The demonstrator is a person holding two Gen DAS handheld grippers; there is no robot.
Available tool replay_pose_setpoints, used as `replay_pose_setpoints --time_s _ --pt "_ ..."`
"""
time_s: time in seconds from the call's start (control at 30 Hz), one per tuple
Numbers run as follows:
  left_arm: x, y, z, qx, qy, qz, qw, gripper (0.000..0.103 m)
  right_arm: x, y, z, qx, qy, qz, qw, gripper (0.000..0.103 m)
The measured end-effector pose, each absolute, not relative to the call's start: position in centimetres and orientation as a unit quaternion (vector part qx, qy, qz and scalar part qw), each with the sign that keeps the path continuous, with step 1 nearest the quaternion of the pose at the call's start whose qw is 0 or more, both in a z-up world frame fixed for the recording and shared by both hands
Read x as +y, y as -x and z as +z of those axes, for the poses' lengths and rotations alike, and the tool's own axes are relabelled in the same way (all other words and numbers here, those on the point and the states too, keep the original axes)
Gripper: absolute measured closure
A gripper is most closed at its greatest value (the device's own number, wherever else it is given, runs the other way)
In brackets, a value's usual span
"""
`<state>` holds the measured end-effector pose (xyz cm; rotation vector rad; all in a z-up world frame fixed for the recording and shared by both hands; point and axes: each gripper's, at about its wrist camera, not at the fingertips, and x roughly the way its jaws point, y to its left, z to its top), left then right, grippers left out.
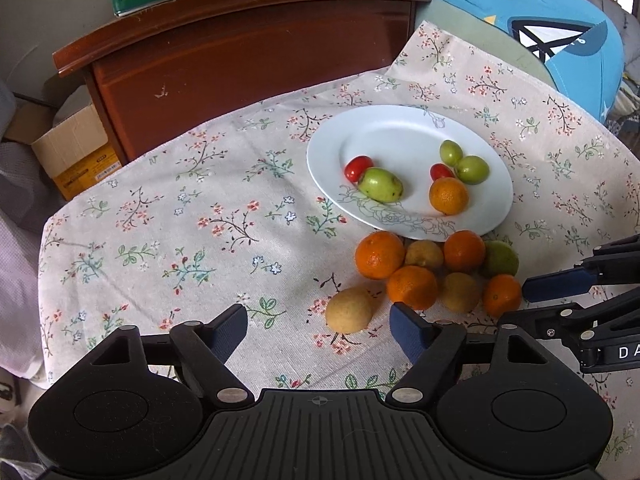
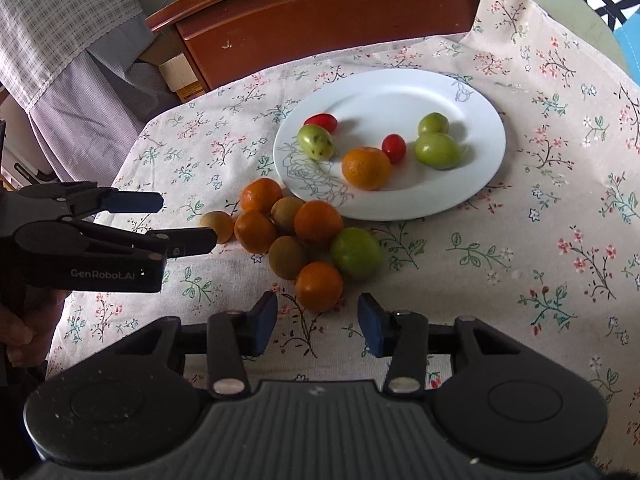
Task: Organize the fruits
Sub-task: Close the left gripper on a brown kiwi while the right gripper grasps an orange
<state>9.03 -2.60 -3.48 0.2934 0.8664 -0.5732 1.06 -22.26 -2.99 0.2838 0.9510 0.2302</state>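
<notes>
Fruits: six lie on the plate, nine wait beside it; both grippers stand apart, empty.

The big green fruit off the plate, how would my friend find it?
Find the white plate on the flowery cloth, then the pile of fruit lying beside it on the cloth. The green fruit sits at the pile's edge, touching oranges. It is the only green one off the plate.
</notes>
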Motion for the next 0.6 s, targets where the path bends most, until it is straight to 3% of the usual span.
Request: replay_pose_setpoints --time_s 0.27,0.5,0.6 --pt "-3.3 -9.4 -4.4 0.419 -0.142 -0.288 0.849 0.036 -21.9 -1.4 -3.4 0.452 -0.130 0.114 0.875 0.064" --pt "-3.7 -9.6 -5.0 0.427 -0.139 -0.299 0.842 0.057 -21.7 -1.5 -3.5 0.450 -0.126 0.117 0.876 0.077" --pt "-3.9 -9.6 -5.1 0.426 -0.141 -0.298 0.843 0.064 -21.7 -1.5 -3.5 0.449 -0.127 0.117 0.876 0.077"
